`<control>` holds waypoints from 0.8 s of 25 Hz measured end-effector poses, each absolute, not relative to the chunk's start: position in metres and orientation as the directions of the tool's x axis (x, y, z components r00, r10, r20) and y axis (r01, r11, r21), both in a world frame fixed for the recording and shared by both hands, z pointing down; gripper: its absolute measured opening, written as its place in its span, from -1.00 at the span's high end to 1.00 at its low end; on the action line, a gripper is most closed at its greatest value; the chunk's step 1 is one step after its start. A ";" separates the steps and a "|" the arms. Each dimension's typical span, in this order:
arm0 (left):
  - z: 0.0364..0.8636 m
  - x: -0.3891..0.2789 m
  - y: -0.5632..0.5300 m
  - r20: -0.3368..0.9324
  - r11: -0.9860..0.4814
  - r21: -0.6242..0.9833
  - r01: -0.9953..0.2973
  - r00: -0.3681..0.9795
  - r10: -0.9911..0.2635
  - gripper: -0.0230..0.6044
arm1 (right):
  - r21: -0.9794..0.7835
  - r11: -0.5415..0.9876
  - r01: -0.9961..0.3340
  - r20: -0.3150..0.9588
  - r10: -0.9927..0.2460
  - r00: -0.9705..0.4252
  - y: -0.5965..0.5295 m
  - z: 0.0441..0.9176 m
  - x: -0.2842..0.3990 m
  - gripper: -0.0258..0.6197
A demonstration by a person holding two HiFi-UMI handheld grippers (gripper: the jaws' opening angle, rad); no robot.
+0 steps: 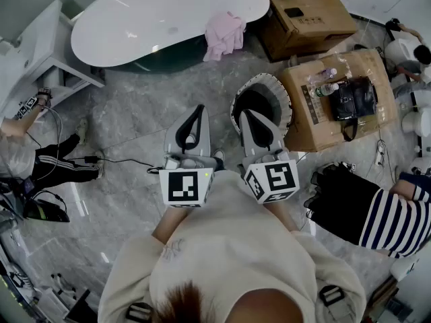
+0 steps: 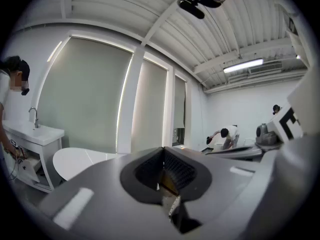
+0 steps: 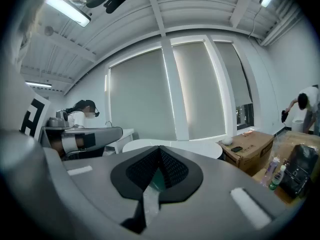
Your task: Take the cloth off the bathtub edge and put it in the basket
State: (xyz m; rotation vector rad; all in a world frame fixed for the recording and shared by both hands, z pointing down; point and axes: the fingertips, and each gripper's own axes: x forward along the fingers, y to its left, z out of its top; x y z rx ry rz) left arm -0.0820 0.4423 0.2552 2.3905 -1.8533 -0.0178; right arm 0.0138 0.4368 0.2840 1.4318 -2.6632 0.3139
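Note:
A pink cloth (image 1: 224,36) hangs over the right end of the white bathtub's (image 1: 168,15) edge, at the top of the head view. On the marble floor below it stands a round basket (image 1: 268,85) with a white frilled rim and a dark inside. My right gripper (image 1: 243,113) is held over the basket's left part and hides some of it. Just left of it is my left gripper (image 1: 200,108). Both point toward the tub, shut and empty. Each gripper view shows its jaws closed, at left gripper (image 2: 162,149) and right gripper (image 3: 160,148), with the bathtub (image 3: 172,146) beyond.
Two cardboard boxes stand right of the tub: one (image 1: 306,15) by its end, one (image 1: 337,96) by the basket with a black bag and bottles on top. A white sink cabinet (image 1: 40,39) is at left. People stand at the left (image 1: 47,163) and right (image 1: 390,214).

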 end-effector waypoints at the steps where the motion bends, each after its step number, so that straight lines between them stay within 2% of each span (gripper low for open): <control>1: 0.254 -0.082 0.442 0.057 -0.249 0.091 -0.964 0.254 -0.965 0.77 | -0.133 0.536 -0.834 0.187 -0.813 -0.552 0.437 0.284 0.014 0.92; 8: 0.260 -0.083 0.443 0.058 -0.259 0.061 -0.964 0.263 -0.963 0.77 | -0.132 0.534 -0.835 0.187 -0.814 -0.550 0.438 0.284 0.013 0.92; 20: 0.252 -0.078 0.444 0.044 -0.249 0.101 -0.963 0.255 -0.966 0.77 | -0.132 0.550 -0.825 0.169 -0.807 -0.565 0.439 0.283 0.017 0.92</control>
